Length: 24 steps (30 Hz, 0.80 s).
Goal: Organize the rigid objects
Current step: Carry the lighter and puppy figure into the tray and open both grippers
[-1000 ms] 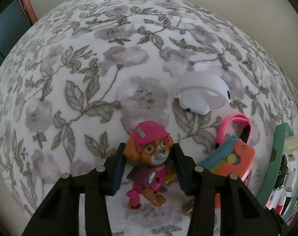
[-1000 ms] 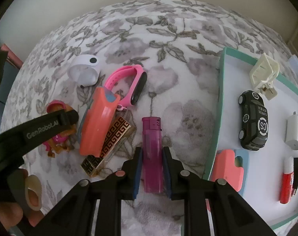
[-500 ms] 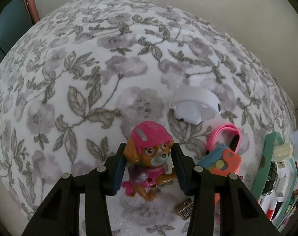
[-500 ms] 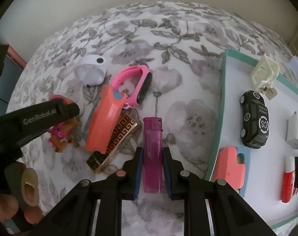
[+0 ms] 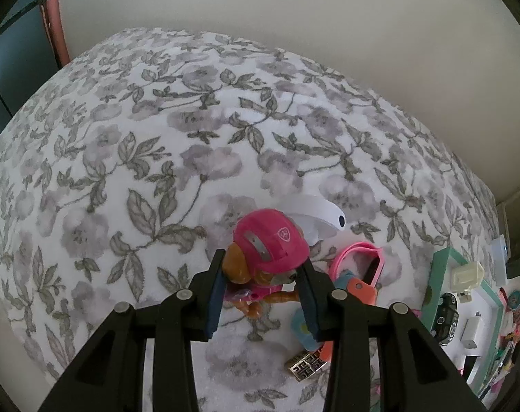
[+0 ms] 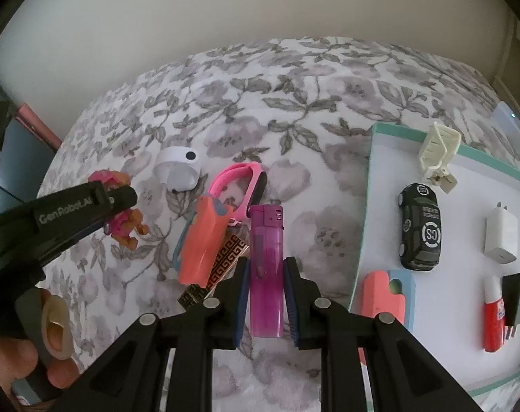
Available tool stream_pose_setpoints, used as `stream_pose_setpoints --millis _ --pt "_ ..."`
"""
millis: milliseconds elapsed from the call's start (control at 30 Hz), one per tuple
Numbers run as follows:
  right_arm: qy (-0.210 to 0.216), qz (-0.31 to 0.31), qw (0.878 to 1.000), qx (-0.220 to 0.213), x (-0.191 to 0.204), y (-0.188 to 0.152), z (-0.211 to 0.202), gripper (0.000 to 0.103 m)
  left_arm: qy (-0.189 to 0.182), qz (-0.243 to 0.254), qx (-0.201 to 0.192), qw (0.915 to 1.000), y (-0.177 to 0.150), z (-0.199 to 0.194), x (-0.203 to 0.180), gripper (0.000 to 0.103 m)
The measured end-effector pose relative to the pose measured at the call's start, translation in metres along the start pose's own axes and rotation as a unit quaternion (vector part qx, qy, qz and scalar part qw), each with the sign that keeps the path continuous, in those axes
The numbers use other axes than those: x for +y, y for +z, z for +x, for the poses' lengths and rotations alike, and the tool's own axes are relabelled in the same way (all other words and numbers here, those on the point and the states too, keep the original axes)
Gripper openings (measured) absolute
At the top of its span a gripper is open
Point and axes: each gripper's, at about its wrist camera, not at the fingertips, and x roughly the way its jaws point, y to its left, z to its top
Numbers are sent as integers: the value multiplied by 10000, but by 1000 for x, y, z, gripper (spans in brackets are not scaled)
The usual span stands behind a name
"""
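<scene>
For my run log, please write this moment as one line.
left gripper: closing on dog figure | right gripper: shut on purple lighter | tray: neither item inside

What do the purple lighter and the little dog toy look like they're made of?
The lighter looks like see-through tinted plastic: light passes through its glossy purple body. The dog toy looks like hard moulded plastic, with a smooth pink helmet that has a slight sheen and painted details. Neither can be confirmed by sight alone.
</scene>
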Motion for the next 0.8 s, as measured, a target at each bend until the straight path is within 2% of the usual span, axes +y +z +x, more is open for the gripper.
stream_pose_setpoints --millis 200,367,600,800 --pt "27 138 9999 -47 -8 0 -3 21 -74 148 -102 9998 -2 -7 -9 40" --pt "53 331 9991 -246 -20 3 -16 21 -244 369 -303 9986 -4 -24 -26 40" --pt "-66 932 9945 -476 -63 3 -35 21 -573 893 -421 9935 -16 -42 -64 40" --pt "-369 1476 9868 -550 -110 -1 -47 21 -785 1408 -381 9862 -35 -49 -101 40"
